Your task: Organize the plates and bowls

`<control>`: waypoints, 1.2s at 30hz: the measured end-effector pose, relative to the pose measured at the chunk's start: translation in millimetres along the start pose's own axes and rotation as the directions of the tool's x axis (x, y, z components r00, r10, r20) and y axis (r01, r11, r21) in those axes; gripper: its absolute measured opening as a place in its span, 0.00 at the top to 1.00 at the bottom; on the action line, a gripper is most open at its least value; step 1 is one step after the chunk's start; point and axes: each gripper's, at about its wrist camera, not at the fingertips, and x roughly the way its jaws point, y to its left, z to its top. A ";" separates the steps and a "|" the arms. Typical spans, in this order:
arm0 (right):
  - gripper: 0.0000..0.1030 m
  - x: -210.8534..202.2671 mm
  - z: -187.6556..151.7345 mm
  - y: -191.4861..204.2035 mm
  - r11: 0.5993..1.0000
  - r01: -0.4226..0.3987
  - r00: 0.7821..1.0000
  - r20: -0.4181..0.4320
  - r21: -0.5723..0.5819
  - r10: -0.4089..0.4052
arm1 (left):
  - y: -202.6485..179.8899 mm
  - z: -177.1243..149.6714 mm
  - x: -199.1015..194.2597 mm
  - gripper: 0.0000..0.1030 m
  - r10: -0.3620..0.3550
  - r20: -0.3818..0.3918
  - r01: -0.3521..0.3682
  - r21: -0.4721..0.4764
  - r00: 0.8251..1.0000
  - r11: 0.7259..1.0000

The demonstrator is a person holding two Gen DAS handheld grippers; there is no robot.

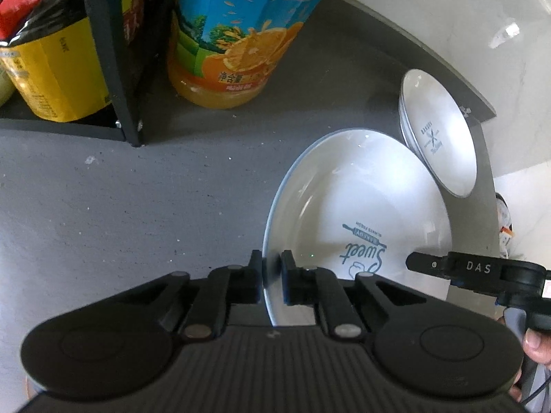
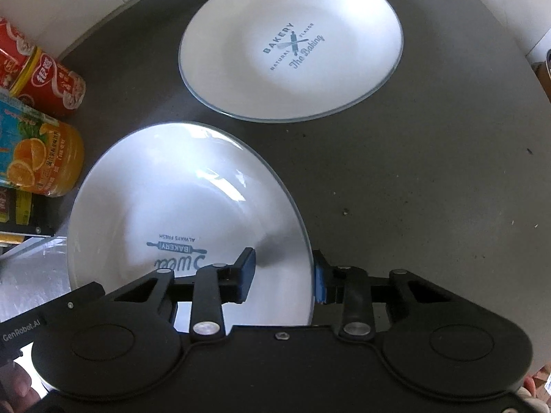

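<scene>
White plate (image 1: 361, 199) in left gripper (image 1: 272, 268)

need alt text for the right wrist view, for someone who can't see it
The right gripper straddles the rim of a white plate printed "Sweet Bakery", its jaws still apart. A second white plate lies beyond on the dark table, with an orange juice bottle at left.

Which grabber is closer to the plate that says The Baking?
Right, probably. The right gripper straddles the Sweet plate's rim on the side facing The Baking plate; the left gripper pinches the far rim.
</scene>
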 end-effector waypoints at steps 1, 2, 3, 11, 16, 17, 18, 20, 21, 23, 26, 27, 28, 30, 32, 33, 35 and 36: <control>0.69 -0.9 -0.3 0.3 1.000 -0.004 1.000 0.009 -0.012 0.004 | 0.2 0.3 -0.1 0.91 0.002 0.001 -0.002 -0.001 1.000 1.000; 0.71 -1.8 -1.8 0.2 1.000 -0.011 1.000 0.013 -0.016 0.012 | -0.2 0.5 -0.1 0.91 0.003 0.002 -0.003 0.001 1.000 1.000; 0.73 -3.3 -3.9 0.2 1.000 -0.019 1.000 0.018 -0.020 0.020 | -0.6 1.0 -0.1 0.91 0.003 0.003 -0.003 0.005 1.000 1.000; 0.77 -19.6 -23.8 10.5 0.987 -0.035 0.994 0.097 -0.155 0.051 | 8.4 1.4 -9.3 0.92 -0.011 0.037 0.011 0.009 0.999 1.000; 0.78 -25.2 -29.6 10.9 0.980 -0.058 0.989 0.121 -0.188 0.081 | 11.5 -1.6 -23.9 0.92 -0.001 0.066 0.000 0.014 0.998 1.000; 0.78 -27.5 -31.1 9.8 0.978 -0.060 0.988 0.126 -0.198 0.086 | 11.9 -1.9 -26.2 0.92 0.003 0.069 -0.004 0.014 0.998 1.000; 0.79 -31.6 -33.5 7.4 0.975 -0.063 0.987 0.132 -0.211 0.093 | 11.8 -1.7 -27.7 0.92 0.006 0.069 -0.007 0.011 0.998 1.000; 0.80 -36.5 -34.2 9.3 0.970 -0.070 0.984 0.142 -0.233 0.105 | 12.0 -2.1 -31.6 0.92 0.009 0.074 -0.010 0.009 0.997 1.000; 0.81 -39.6 -35.3 9.8 0.968 -0.073 0.983 0.146 -0.239 0.111 | 12.0 -2.4 -34.3 0.93 0.011 0.082 -0.011 0.008 0.997 1.000; 0.81 -42.8 -36.3 10.7 0.963 -0.077 0.980 0.157 -0.260 0.121 | 13.1 -2.9 -39.7 0.93 0.013 0.094 -0.012 -0.004 0.995 1.000; 0.81 -45.8 -38.3 11.1 0.954 -0.074 0.976 0.175 -0.292 0.130 | 14.7 -5.2 -49.1 0.93 0.016 0.113 -0.014 -0.016 0.993 1.000; 0.81 -46.9 -39.0 10.6 0.951 -0.079 0.974 0.179 -0.300 0.137 | 14.8 -6.1 -52.0 0.93 0.017 0.119 -0.015 -0.017 0.993 1.000; 0.82 -48.7 -39.6 9.5 0.947 -0.086 0.972 0.184 -0.308 0.148 | 15.1 -6.9 -54.4 0.93 0.019 0.122 -0.017 -0.021 0.992 1.000; 0.83 -52.3 -41.0 6.8 0.940 -0.104 0.967 0.190 -0.324 0.172 | 15.8 -8.7 -59.4 0.93 0.022 0.130 -0.018 -0.031 0.991 0.999; 0.83 -56.3 -42.2 6.4 0.933 -0.116 0.961 0.198 -0.341 0.192 | 16.4 -10.6 -64.4 0.93 0.028 0.143 -0.021 -0.046 0.989 0.999; 0.83 -58.8 -42.9 7.7 0.930 -0.120 0.959 0.201 -0.347 0.199 | 17.5 -12.5 -68.5 0.93 0.030 0.155 -0.022 -0.055 0.987 0.998; 0.83 -63.6 -44.2 10.4 0.924 -0.131 0.954 0.207 -0.359 0.216 | 14.1 -15.3 -75.7 0.93 0.043 0.181 -0.034 -0.053 0.983 0.998; 0.83 -65.7 -44.5 11.6 0.921 -0.137 0.952 0.209 -0.365 0.224 | 13.9 -16.5 -79.6 0.93 0.045 0.190 -0.035 -0.058 0.981 0.998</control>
